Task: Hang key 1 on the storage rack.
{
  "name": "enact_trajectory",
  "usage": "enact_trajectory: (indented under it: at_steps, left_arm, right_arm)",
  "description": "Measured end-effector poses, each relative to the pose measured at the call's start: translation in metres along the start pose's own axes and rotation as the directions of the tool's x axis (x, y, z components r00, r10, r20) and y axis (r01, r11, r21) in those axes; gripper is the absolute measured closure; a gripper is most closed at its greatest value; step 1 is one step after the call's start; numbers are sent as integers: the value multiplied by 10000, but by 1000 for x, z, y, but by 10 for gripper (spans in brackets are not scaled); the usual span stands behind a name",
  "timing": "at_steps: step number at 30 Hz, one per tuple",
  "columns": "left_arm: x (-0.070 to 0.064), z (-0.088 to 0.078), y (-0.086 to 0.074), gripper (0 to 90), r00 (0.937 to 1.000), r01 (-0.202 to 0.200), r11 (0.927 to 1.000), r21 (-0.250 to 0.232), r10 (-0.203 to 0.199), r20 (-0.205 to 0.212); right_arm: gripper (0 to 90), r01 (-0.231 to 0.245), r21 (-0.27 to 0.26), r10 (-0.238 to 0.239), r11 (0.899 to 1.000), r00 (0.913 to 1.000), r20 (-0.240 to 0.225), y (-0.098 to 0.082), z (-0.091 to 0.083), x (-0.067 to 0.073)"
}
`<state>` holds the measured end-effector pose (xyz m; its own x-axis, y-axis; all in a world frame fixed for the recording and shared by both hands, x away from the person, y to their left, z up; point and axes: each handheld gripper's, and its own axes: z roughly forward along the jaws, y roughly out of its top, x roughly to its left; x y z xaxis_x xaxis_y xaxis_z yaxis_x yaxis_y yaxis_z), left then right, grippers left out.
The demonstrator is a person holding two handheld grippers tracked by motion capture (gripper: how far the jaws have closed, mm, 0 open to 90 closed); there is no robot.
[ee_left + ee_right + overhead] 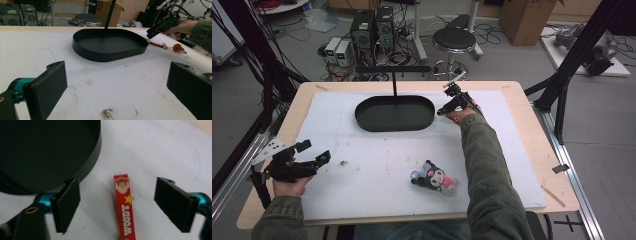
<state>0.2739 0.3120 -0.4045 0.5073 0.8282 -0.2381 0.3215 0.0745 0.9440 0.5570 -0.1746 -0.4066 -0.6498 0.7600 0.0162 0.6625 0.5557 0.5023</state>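
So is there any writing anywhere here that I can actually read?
"WOODY": white letters, upside down in the right gripper view, on the red strap lying between the open jaws beside the black tray.
Nothing else legible: the plush toy and the cardboard box show no readable text.

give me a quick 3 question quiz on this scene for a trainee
1. True or false: the black tray holds the plush toy.
2. Which lies between the jaws of the right hand-held gripper?
A. a red Woody strap
B. a metal spoon
C. a blue pen
3. Fill in: the left hand-held gripper has its jaws ____.

Key: 1 false, the tray is empty and the toy lies on the white mat nearer the person. 2 A, not yet gripped. 3 open.
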Motion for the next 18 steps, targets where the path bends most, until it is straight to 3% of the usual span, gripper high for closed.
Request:
enact_trajectory:
  at_steps: [4, 11, 14, 18]
  left_arm:
    - [-1, 1, 0, 34, 10000, -33, 10000, 46, 32, 61]
    - [1, 2, 0, 34, 10000, 20, 10000, 43, -21, 85]
    - [2, 4, 0, 34, 9999, 48, 9998, 194, -50, 129]
    - [1, 3, 0, 34, 9999, -3, 9999, 153, 1, 156]
  right_arm:
    - [309, 112, 287, -115, 9995, 9999, 98, -1, 4, 2]
    - [547, -270, 491, 231, 9984, 9967, 779, -2, 13, 3]
    - [700, -185, 622, 149, 9979, 9982, 576, -2, 14, 4]
    - [734, -204, 728, 127, 9971, 9944, 1048, -1, 12, 7]
